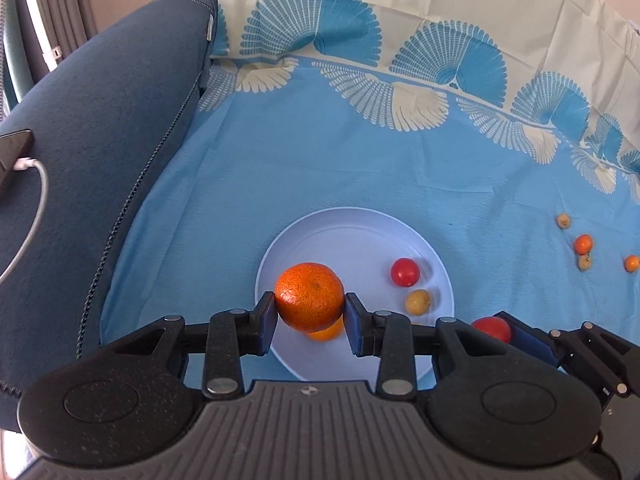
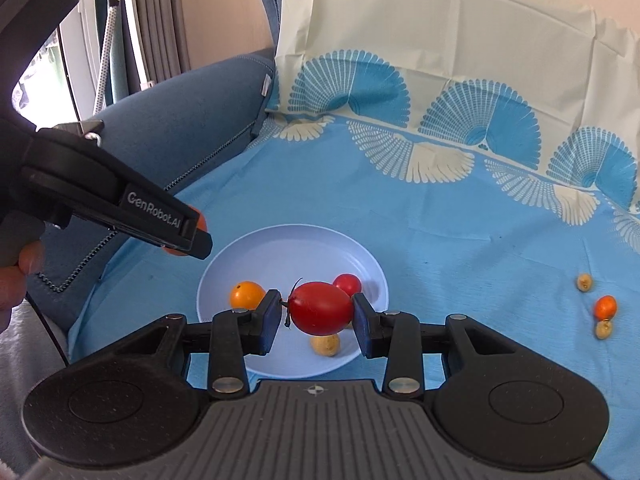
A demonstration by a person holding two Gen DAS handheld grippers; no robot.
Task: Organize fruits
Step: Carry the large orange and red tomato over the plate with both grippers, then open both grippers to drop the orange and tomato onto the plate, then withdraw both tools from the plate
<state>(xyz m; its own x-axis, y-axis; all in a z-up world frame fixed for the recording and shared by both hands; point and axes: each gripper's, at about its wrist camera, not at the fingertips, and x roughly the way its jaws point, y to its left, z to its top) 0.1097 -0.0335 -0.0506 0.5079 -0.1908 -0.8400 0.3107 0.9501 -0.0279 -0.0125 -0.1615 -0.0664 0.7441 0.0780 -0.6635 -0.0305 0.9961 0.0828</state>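
Note:
My left gripper is shut on a mandarin and holds it above the near left part of the white plate. My right gripper is shut on a red tomato above the same plate. On the plate lie a small red tomato, a yellowish small fruit and a small orange fruit. The right gripper with its tomato shows at the lower right of the left wrist view. The left gripper shows at the left of the right wrist view.
Several small orange and yellowish fruits lie on the blue patterned cloth to the right of the plate. A dark blue sofa armrest stands left, with a phone and white cable on it.

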